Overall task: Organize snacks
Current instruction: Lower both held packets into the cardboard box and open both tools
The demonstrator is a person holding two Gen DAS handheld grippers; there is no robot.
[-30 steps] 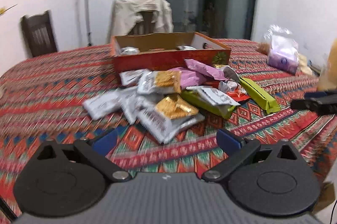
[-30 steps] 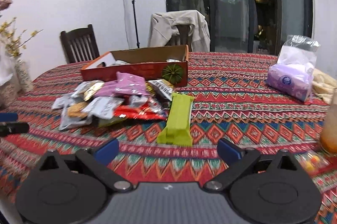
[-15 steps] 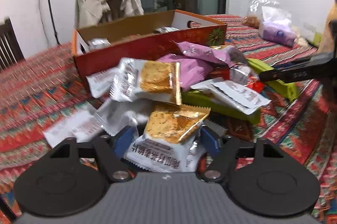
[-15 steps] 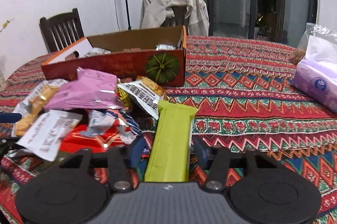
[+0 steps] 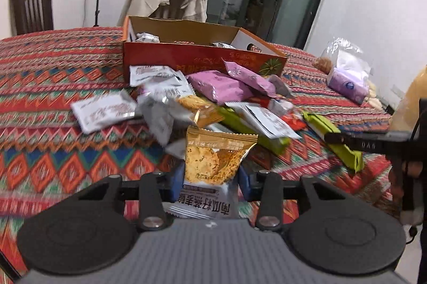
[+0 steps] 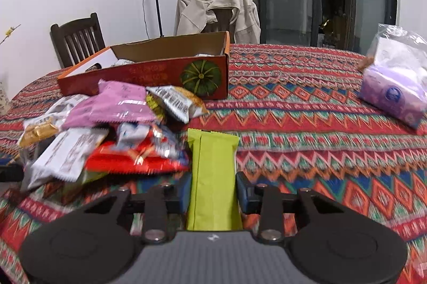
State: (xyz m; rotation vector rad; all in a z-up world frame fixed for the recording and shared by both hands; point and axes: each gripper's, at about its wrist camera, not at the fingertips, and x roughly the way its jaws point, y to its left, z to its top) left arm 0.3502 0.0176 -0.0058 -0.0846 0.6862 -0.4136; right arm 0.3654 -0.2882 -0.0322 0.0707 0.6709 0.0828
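A heap of snack packets [image 5: 186, 102] lies on the patterned tablecloth in front of an open red cardboard box [image 5: 202, 58]. My left gripper [image 5: 210, 182] has a gold and silver cracker packet [image 5: 213, 158] standing upright between its blue pads. Its jaws are closing and the pads press the packet's sides. My right gripper [image 6: 213, 190] is shut on the near end of a lime green snack bar [image 6: 213, 156], which lies at the heap's right edge. In the left wrist view that green bar [image 5: 317, 122] shows at the right with a black finger over it. The box [image 6: 149, 73] holds a few packets.
A plastic bag with a purple tissue pack [image 6: 395, 91] sits at the table's right side. Behind the table stand a chair draped with a beige jacket [image 6: 218, 9] and a dark wooden chair [image 6: 77, 41]. Bare tablecloth [image 6: 307, 123] stretches right of the heap.
Both grippers moved forward into the heap and closed from wide open. The left took the gold packet, now upright off the heap; the right closed on the green bar.
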